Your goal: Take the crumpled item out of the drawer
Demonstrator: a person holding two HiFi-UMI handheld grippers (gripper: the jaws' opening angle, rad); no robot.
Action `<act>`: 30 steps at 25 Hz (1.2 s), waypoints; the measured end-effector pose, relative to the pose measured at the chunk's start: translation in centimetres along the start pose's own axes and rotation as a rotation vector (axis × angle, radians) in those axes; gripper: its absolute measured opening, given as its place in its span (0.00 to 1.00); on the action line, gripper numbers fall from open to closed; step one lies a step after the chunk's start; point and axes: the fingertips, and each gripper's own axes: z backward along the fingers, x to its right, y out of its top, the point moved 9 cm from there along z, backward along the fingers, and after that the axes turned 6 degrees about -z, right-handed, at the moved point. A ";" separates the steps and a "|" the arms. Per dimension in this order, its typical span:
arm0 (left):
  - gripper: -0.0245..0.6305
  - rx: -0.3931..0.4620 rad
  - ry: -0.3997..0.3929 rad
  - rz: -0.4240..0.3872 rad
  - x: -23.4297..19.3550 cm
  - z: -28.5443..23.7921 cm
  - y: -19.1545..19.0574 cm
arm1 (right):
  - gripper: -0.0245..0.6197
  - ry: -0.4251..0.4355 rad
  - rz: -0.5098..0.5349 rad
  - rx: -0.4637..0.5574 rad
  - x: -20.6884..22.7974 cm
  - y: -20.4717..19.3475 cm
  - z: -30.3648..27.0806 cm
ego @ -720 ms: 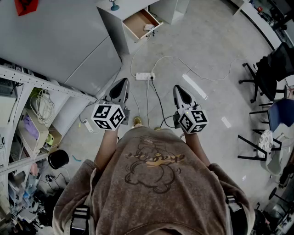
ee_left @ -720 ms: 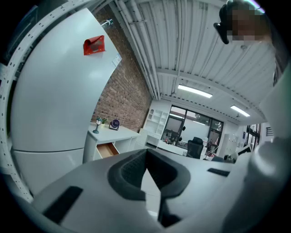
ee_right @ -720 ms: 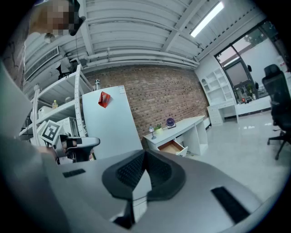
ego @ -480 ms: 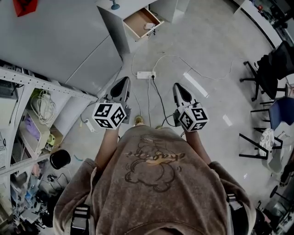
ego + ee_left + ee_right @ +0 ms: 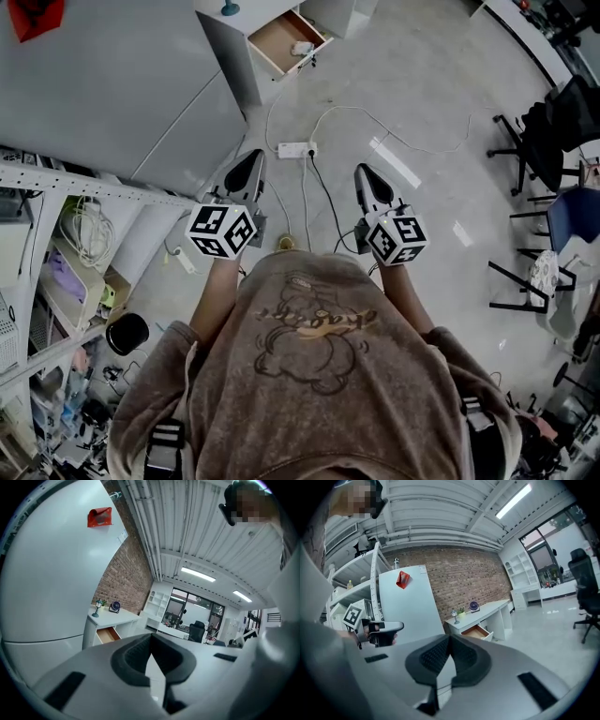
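The wooden drawer [image 5: 281, 42] stands pulled open from a white desk [image 5: 246, 11] at the far end of the floor. A small white crumpled item [image 5: 302, 48] lies in its right part. Both grippers are held level in front of the person's chest, far short of the desk. My left gripper [image 5: 254, 156] is shut with nothing in it, and my right gripper [image 5: 360, 170] is shut and empty too. In the left gripper view the jaws [image 5: 151, 639] meet, with the drawer [image 5: 108, 634] small beyond them. The right gripper view shows its closed jaws [image 5: 450, 639], the drawer [image 5: 478, 632] and the left gripper [image 5: 377, 632].
A power strip [image 5: 295, 150] and loose cables [image 5: 375, 117] lie on the floor between me and the desk. A big grey cabinet [image 5: 112, 84] and cluttered metal shelves [image 5: 56, 244] line the left. Office chairs [image 5: 539, 141] stand at the right.
The desk, drawer and power strip have slid a little toward the top of the head view. Both grippers keep their pose and stay shut.
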 end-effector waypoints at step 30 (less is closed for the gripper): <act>0.05 -0.007 -0.092 -0.003 -6.2 -14.3 1.0 | 0.03 -0.083 -0.018 0.023 7.9 2.8 -11.2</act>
